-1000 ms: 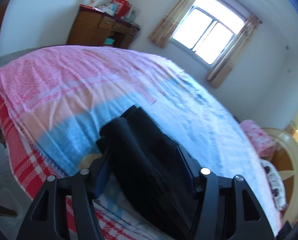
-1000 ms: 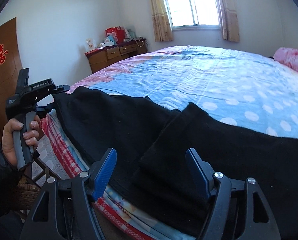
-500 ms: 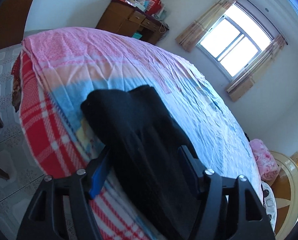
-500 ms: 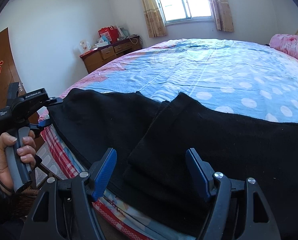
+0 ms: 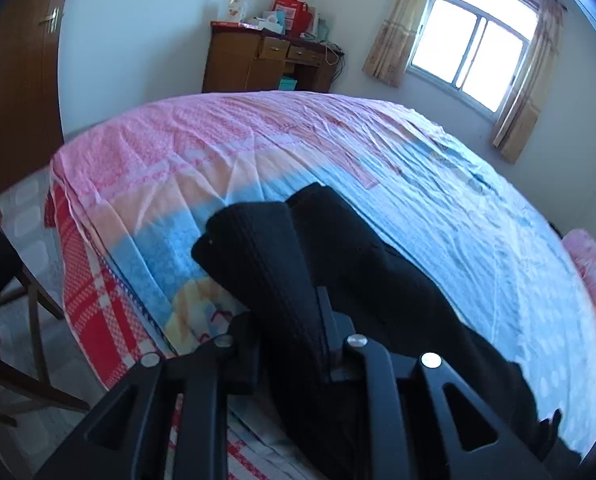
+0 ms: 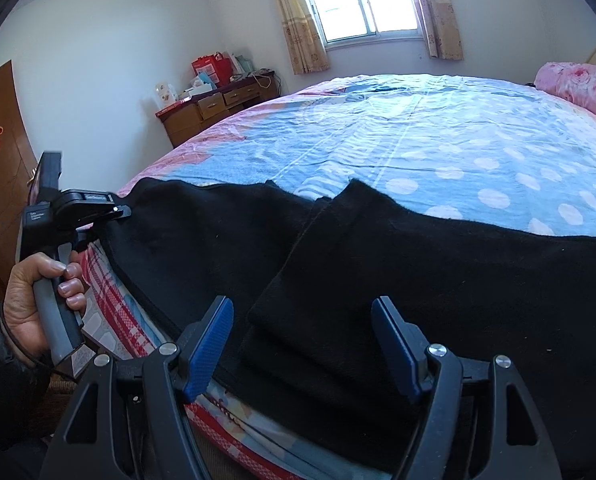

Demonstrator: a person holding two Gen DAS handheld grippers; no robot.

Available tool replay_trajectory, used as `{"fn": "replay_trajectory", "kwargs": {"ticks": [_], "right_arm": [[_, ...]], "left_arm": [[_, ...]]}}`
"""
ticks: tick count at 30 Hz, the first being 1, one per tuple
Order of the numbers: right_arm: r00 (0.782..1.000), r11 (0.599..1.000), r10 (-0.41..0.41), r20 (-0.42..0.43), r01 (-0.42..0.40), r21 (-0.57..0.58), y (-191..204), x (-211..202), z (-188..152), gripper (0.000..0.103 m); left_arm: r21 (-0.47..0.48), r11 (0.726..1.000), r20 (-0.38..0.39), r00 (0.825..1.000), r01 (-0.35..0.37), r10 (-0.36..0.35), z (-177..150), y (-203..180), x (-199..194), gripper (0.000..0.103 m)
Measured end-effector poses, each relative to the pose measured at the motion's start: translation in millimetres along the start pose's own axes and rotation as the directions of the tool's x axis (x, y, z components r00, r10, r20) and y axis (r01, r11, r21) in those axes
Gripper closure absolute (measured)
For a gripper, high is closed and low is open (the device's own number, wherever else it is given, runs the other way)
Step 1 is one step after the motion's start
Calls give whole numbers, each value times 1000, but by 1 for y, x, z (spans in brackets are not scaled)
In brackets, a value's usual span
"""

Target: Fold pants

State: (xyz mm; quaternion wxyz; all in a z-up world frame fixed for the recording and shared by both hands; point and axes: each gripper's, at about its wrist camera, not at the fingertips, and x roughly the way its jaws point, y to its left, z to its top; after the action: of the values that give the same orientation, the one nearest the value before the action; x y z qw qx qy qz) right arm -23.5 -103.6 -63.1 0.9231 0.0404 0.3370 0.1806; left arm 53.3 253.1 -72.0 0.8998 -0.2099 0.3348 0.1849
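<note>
Black pants (image 6: 418,280) lie across the near edge of the bed, folded over themselves. In the left wrist view a ribbed black edge of the pants (image 5: 266,248) runs between the fingers of my left gripper (image 5: 286,320). Its jaws are closing and pinch that fabric. From the right wrist view, the left gripper (image 6: 118,210) sits at the pants' left corner, held by a hand (image 6: 38,304). My right gripper (image 6: 302,340) stands open, its blue pads (image 6: 210,340) on either side of a folded end of the pants without pressing it.
The bed sheet (image 6: 418,140) is blue with white dots, pink further off (image 5: 218,140), red check at the edge. A wooden desk (image 5: 266,64) with boxes stands by the far wall. A pink pillow (image 6: 578,84) lies far right. A dark chair (image 5: 18,320) stands left of the bed.
The left gripper's jaws came together on the black fabric that lay between them, and its view swung across the bed. The right gripper stayed open in place.
</note>
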Motion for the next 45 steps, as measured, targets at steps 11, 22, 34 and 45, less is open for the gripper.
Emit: {"fn": "replay_trajectory", "kwargs": {"ticks": [11,22,34,45], "right_arm": [[997,999,-37,71,37,0,-4,-26,25,30],[996,998,-59,-67,61,25,-9,16,12,64],[994,930,109,-6,-100,355,-96,-40,27,64],[999,854,32,8,-31,519,-174,-102,-15,64]], "left_arm": [[55,998,-22,1000,0,1,0,6,-4,84],[111,973,35,977,204,-209,11,-13,-50,85],[456,699,-76,806,551,-586,-34,-143,-121,85],[683,339,-325,685,647,-653,-163,-256,-150,85]]}}
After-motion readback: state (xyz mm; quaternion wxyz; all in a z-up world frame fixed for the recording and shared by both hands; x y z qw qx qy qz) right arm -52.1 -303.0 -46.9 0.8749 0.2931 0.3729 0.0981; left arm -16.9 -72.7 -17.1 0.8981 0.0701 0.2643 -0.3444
